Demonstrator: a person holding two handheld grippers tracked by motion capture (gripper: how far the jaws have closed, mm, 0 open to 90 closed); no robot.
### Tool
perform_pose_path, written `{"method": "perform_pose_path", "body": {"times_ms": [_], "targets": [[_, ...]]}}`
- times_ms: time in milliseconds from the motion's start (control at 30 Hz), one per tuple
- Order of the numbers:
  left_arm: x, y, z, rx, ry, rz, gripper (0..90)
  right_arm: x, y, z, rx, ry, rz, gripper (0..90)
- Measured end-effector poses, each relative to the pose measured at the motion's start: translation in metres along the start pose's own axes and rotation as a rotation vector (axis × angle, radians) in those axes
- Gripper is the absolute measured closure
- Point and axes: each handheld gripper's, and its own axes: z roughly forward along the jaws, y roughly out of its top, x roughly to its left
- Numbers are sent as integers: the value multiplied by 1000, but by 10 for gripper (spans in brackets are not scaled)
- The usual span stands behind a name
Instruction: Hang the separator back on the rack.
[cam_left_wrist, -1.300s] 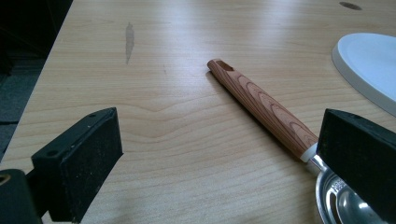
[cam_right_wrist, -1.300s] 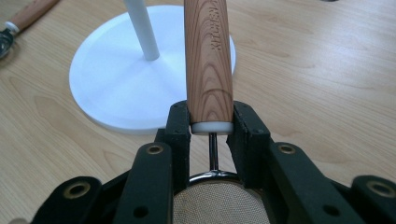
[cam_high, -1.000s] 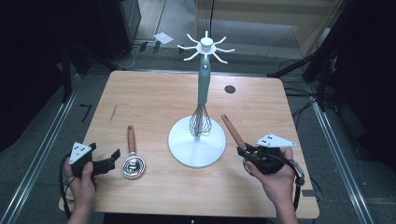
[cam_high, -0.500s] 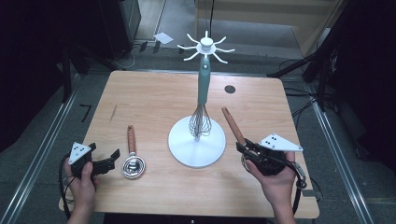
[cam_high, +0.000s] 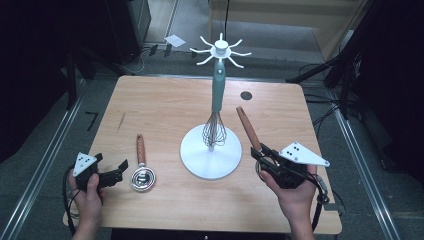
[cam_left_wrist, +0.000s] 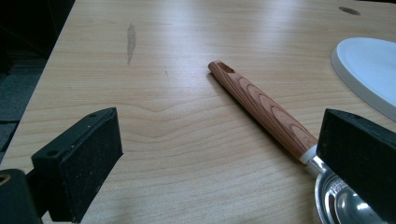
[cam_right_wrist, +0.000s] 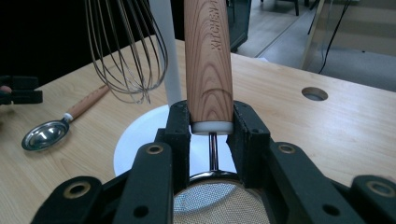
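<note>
Desk (cam_high: 165, 100) of pale wood carries everything here, taken from left to right as the high view shows it. At the near left corner the left hand-held gripper (cam_high: 111, 175) sits low at the desk, its jaws standing wide apart with nothing between them; the left gripper view shows bare wood in the gap. Just beside its tip lies a metal scoop (cam_high: 141, 172) with a wooden handle, the bowl toward the person and the handle pointing away; in the left gripper view the bowl lies close by the right-hand jaw. At the middle stands a white rack (cam_high: 210, 160) on a round base, its post topped by spreading hooks, and a teal-handled whisk (cam_high: 215, 107) hangs down along the post with its wires just above the base. Right of the base, the right hand-held gripper (cam_high: 261, 156) is closed on a wooden-handled strainer (cam_right_wrist: 208, 60): the pads clamp the lower end of the handle, the mesh bowl sits back between the jaw arms, and the handle slants away from the person toward the rack.
</note>
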Motion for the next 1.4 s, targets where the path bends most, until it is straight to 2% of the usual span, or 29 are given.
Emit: {"method": "perform_pose_path", "body": {"times_ms": [167,567,1400], "targets": [[0,0,0,-3,0,-3,4,4,8,-3,-43,-10,-5,721],[0,0,0,-2,-1,1,4,14,21,-8,-120,10,1,721],[0,0,0,-1,-2,3,4,16,40,-15,-163,22,6,722]]}}
